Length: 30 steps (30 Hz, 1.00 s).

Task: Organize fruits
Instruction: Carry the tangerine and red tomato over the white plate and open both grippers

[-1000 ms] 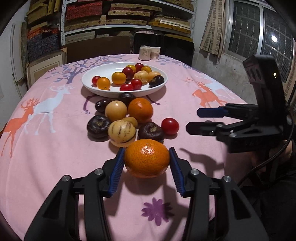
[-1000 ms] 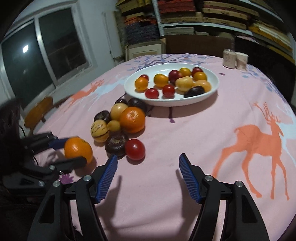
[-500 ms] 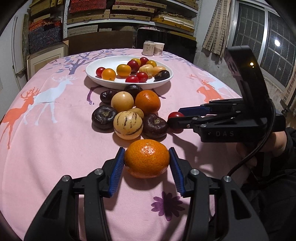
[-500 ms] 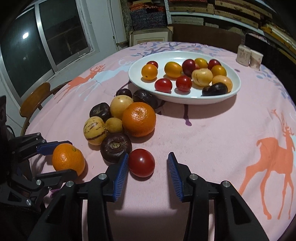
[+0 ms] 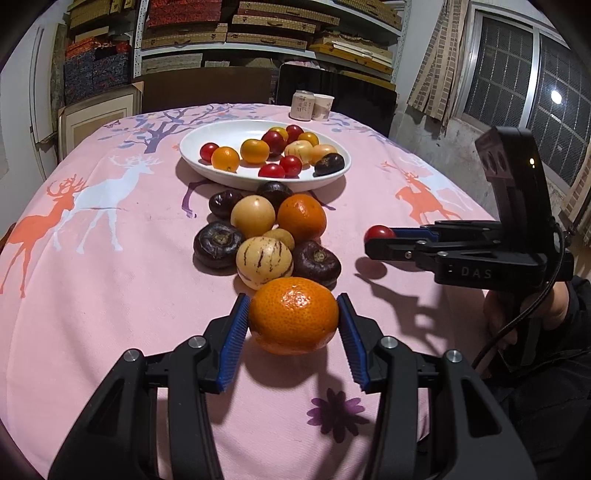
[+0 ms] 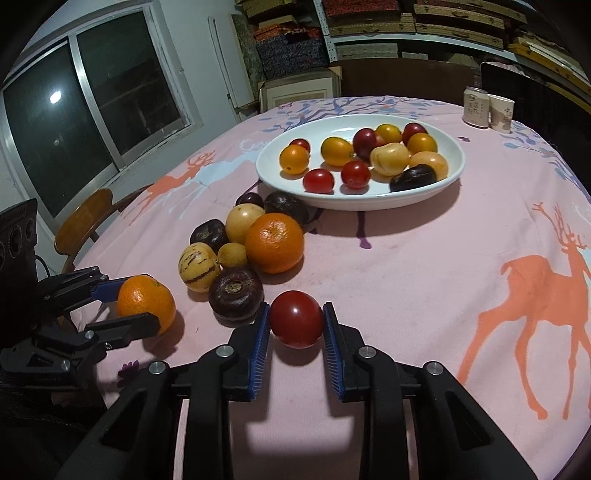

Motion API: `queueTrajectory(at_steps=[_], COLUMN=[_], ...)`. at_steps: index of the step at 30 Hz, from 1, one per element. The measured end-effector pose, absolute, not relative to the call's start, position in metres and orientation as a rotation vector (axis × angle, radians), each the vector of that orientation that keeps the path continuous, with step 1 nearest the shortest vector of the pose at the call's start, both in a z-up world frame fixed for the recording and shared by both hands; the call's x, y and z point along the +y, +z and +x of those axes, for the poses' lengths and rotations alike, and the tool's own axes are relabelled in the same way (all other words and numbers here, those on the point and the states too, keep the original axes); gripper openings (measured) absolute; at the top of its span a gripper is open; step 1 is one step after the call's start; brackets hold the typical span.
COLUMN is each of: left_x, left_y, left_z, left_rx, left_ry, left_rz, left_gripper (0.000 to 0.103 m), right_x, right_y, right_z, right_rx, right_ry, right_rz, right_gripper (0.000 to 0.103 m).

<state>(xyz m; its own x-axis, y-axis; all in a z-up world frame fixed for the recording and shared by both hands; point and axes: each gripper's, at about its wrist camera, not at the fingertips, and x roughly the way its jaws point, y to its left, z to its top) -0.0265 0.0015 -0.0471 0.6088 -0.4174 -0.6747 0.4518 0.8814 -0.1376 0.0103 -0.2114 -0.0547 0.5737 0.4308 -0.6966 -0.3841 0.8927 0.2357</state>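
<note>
Red cherry tomato, soft and smooth-skinned, sits clamped across its middle in the right claw, whose jaws have just closed; the left claw grips a firmer mandarin.

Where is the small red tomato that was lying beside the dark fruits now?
The red tomato sits between the pads of the right gripper, which have just closed on it, low in the right wrist view, just right of a dark purple fruit.

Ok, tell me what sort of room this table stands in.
Probably a home dining room that doubles as storage. A table under a pink deer-print cloth carries a white plate of fruit, a wooden chair stands by the window, and shelves behind are stacked with flat boxes.
</note>
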Motion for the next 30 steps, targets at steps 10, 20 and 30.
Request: queueTrajectory(at_steps=[10,20,30], left_x=[0.006,-0.010,-0.047], left_y=[-0.016,0.018,0.002], left_z=[0.003,0.127,0.238], left_rx=[0.720,0.712,0.783], left_ry=[-0.482,-0.461,-0.432], left_rz=[0.037,-0.032,-0.032], left_gripper=[0.047,0.047,0.047], right_x=[-0.238,-0.245,-0.237], right_y=[-0.020,0.029,-0.002], right_z=[0.018,0.099,0.195], right_rx=[0.741,0.603,0.656], right_ry=[0.429,0.316,0.285], right_rz=[0.108,0.119,0.143], right_gripper=[0.029,0.029,0.031])
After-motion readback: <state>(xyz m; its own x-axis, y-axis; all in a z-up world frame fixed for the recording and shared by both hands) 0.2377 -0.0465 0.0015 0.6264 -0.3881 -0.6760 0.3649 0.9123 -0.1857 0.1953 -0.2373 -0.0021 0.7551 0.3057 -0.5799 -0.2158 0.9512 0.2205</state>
